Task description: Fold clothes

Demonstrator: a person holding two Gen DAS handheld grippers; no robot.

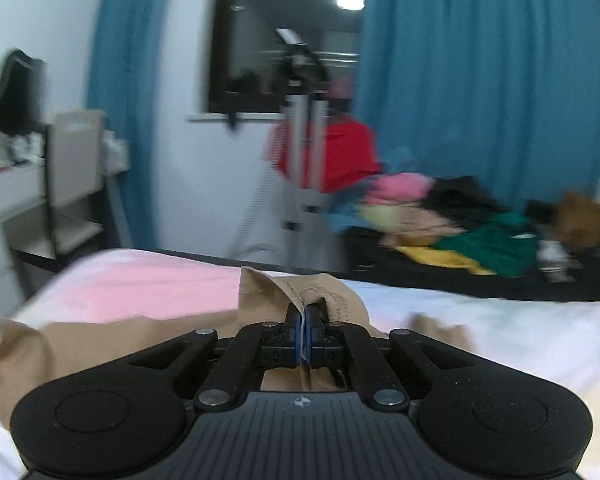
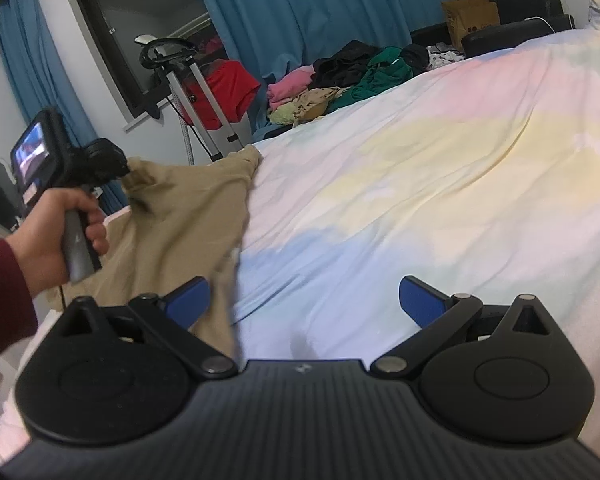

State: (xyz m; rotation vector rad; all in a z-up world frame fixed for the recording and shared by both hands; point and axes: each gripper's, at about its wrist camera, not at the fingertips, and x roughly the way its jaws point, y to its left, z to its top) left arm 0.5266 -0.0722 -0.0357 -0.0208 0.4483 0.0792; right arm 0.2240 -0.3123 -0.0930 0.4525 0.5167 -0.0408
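Two grippers here. Left gripper (image 1: 305, 314) is clamped tight on a stitched edge of the tan cotton garment (image 1: 100, 344), which drapes down below and to the left of it onto the pastel tie-dye bed sheet (image 2: 420, 152). Right gripper (image 2: 304, 300) has its blue pads spread wide with nothing between them, hovering over the sheet, the garment's edge just beside its left finger (image 2: 188, 300).

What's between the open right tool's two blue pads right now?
Between the right tool's pads, the right wrist view shows mostly bare pastel bedsheet. The tan garment's edge hangs just inside the pad nearer the left tool; nothing is gripped.
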